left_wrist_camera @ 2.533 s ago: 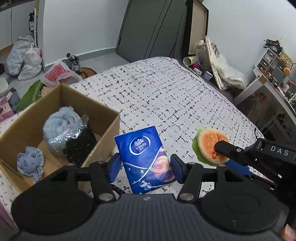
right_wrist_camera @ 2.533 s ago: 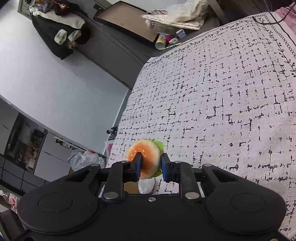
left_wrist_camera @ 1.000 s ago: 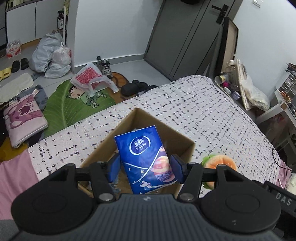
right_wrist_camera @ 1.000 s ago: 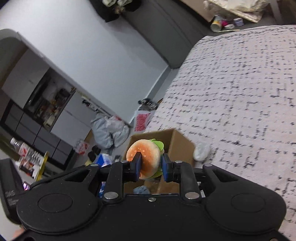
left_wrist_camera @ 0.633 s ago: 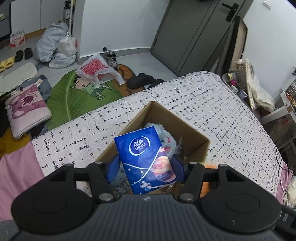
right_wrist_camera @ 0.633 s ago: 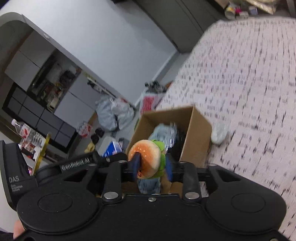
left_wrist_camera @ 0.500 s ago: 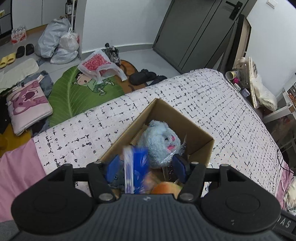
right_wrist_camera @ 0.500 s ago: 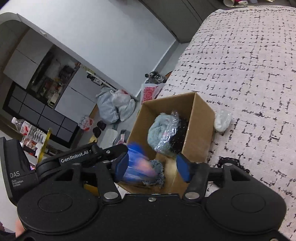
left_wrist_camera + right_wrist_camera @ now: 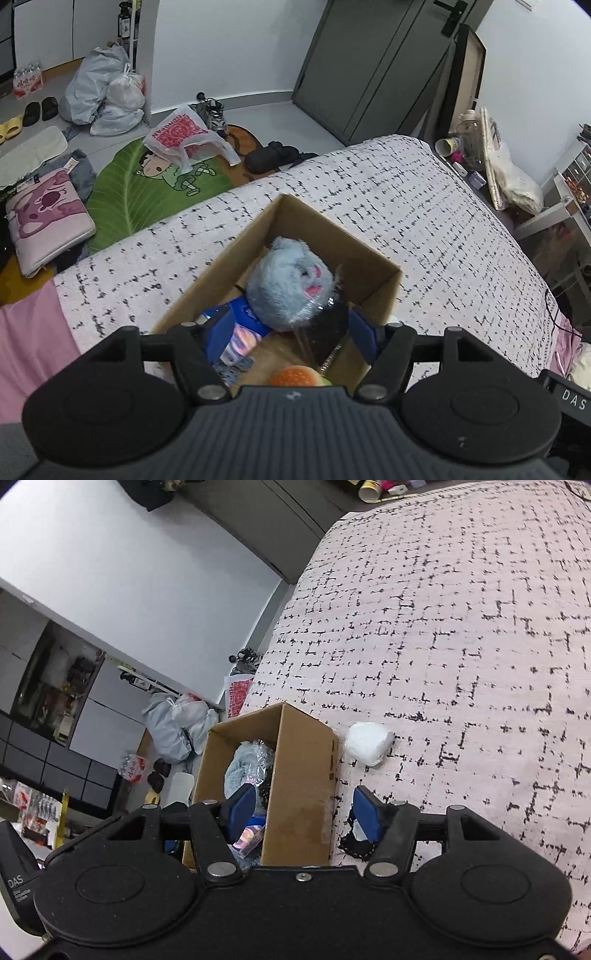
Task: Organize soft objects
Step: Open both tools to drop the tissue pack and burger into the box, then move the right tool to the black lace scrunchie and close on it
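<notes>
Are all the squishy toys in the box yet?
Nearly. The burger toy, tissue pack and blue plush lie in the cardboard box. Both grippers, left and right, are open and empty. A white soft lump waits on the bed beside the box.

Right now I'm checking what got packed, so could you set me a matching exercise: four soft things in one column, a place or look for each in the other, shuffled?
Things:
1. plush animal
2. burger toy
3. white bundle
4. tissue pack

Place or look:
A. outside the cardboard box, on the bedspread
B. orange bun, at the box's near end in the left wrist view
C. pale blue fur, partly in clear plastic, inside the box
D. dark blue wrapper, inside the box beside the plush animal

Pairs: 1-C, 2-B, 3-A, 4-D
</notes>
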The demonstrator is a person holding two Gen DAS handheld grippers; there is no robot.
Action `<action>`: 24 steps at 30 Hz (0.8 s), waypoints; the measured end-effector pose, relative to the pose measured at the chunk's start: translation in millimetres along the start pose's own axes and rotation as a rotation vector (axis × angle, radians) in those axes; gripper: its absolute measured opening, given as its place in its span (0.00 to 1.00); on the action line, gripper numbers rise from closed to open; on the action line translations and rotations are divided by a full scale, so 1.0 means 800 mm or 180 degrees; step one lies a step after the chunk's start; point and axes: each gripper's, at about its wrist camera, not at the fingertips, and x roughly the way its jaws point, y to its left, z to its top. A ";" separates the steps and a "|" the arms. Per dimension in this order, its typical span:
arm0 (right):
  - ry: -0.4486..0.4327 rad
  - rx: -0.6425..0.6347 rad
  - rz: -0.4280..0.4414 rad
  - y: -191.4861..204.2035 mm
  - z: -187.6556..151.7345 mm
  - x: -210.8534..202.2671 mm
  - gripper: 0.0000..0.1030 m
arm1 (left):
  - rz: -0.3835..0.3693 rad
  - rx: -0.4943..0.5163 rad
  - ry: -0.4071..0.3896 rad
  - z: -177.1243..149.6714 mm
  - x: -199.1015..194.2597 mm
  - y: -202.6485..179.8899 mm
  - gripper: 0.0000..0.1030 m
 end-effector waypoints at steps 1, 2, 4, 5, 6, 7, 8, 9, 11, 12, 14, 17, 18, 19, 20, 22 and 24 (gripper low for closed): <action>-0.0010 0.0022 0.0001 -0.003 0.001 -0.002 0.57 | -0.0008 0.0009 0.0006 -0.002 0.000 -0.004 0.65; -0.0025 0.0045 -0.0006 -0.006 0.001 -0.004 0.57 | -0.0018 0.0020 0.0007 -0.004 0.000 -0.008 0.65; -0.0034 0.0098 -0.0032 -0.012 0.002 -0.005 0.57 | -0.0041 0.0052 0.0009 -0.007 0.000 -0.017 0.65; -0.0022 0.0136 -0.0054 -0.017 0.001 -0.004 0.57 | -0.0050 0.0070 0.0012 -0.009 0.000 -0.021 0.65; -0.0001 0.0178 -0.0072 -0.022 0.000 -0.003 0.57 | -0.0059 0.0081 0.0017 -0.010 0.000 -0.025 0.65; 0.0024 0.0220 -0.0091 -0.027 -0.001 -0.001 0.57 | -0.0073 0.0085 0.0022 -0.012 -0.001 -0.029 0.65; 0.0060 0.0277 -0.0114 -0.034 -0.003 0.001 0.57 | -0.0090 0.0080 0.0025 -0.014 -0.001 -0.033 0.65; 0.0086 0.0324 -0.0125 -0.039 -0.005 0.002 0.57 | -0.0109 0.0072 0.0026 -0.016 -0.001 -0.035 0.65; 0.0126 0.0407 -0.0128 -0.048 -0.008 0.006 0.57 | -0.0143 0.0062 0.0016 -0.021 -0.002 -0.041 0.65; 0.0137 0.0440 -0.0129 -0.051 -0.009 0.007 0.57 | -0.0151 0.0059 0.0015 -0.023 -0.002 -0.044 0.65; 0.0142 0.0485 -0.0122 -0.056 -0.011 0.008 0.57 | -0.0188 0.0065 0.0023 -0.028 -0.002 -0.052 0.65; 0.0161 0.0551 -0.0113 -0.062 -0.016 0.011 0.56 | -0.0244 0.0094 0.0040 -0.034 0.000 -0.064 0.65; 0.0171 0.0570 -0.0117 -0.064 -0.018 0.012 0.55 | -0.0251 0.0101 0.0042 -0.035 0.001 -0.068 0.65; 0.0179 0.0589 -0.0122 -0.066 -0.019 0.015 0.54 | -0.0263 0.0114 0.0045 -0.037 0.002 -0.072 0.65; 0.0200 0.0613 -0.0131 -0.068 -0.021 0.020 0.50 | -0.0270 0.0126 0.0052 -0.037 0.003 -0.076 0.65; 0.0247 0.0687 -0.0138 -0.074 -0.024 0.026 0.48 | -0.0267 0.0148 0.0076 -0.040 0.005 -0.082 0.65; 0.0267 0.0752 -0.0143 -0.079 -0.025 0.032 0.45 | -0.0249 0.0159 0.0131 -0.042 0.009 -0.088 0.62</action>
